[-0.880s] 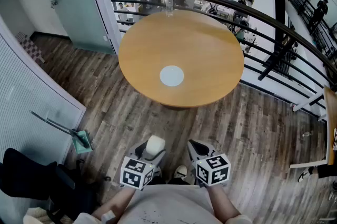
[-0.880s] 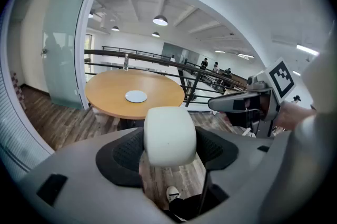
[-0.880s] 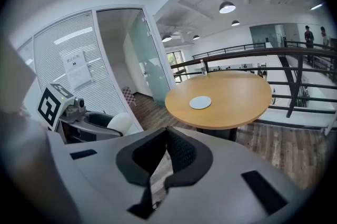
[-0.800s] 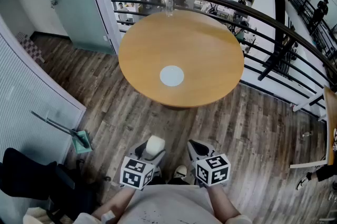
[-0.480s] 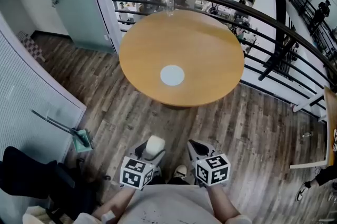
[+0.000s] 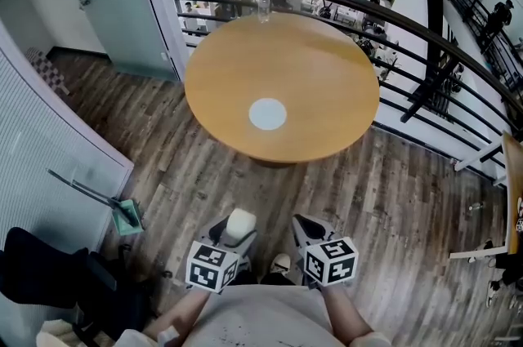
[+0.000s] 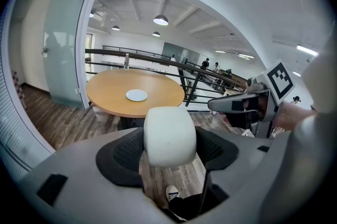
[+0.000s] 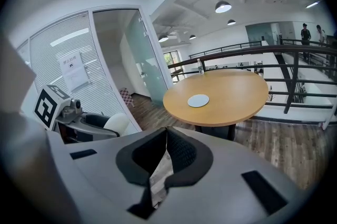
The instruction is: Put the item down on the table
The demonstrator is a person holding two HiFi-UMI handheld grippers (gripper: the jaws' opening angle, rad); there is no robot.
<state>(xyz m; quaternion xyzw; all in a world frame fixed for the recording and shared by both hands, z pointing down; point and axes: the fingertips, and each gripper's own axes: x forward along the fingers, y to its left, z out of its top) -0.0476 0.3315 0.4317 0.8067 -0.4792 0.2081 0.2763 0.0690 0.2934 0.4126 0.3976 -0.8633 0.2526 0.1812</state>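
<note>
The white item (image 6: 240, 224) is being held between the jaws of the left gripper (image 6: 235, 234), low and near, close to the person's body and above the wooden floor (image 6: 163, 174). It is not on the bench (image 6: 319, 68). In the left gripper view the white item (image 7: 169, 135) is filling the gap between the two dark pads (image 7: 126, 152) of the left gripper (image 7: 169, 145), with both pads pressing on its sides. It is a pale, rounded block; its material cannot be told.

Over the last second nothing of substance is changing. The left gripper is staying where it was, with the same hold on the white item. The right gripper (image 6: 307, 229) is staying just beside it, to the right. Its jaws (image 8: 165, 150) are standing nearly together with nothing between them.

Judgement: the carry toward the bench is not yet beginning, so the whole placement is still to be done.

The bench is standing well apart from both grippers, on the far side of a stretch of floor. It is carrying a white disc (image 6: 267, 114) near its middle and a bottle (image 6: 263, 5) at its far edge, by the railing (image 6: 425, 33). Bare wood is lying on every side of the disc, so the next move is likely calling for a forward reach and a set-down clear of the disc.
</note>
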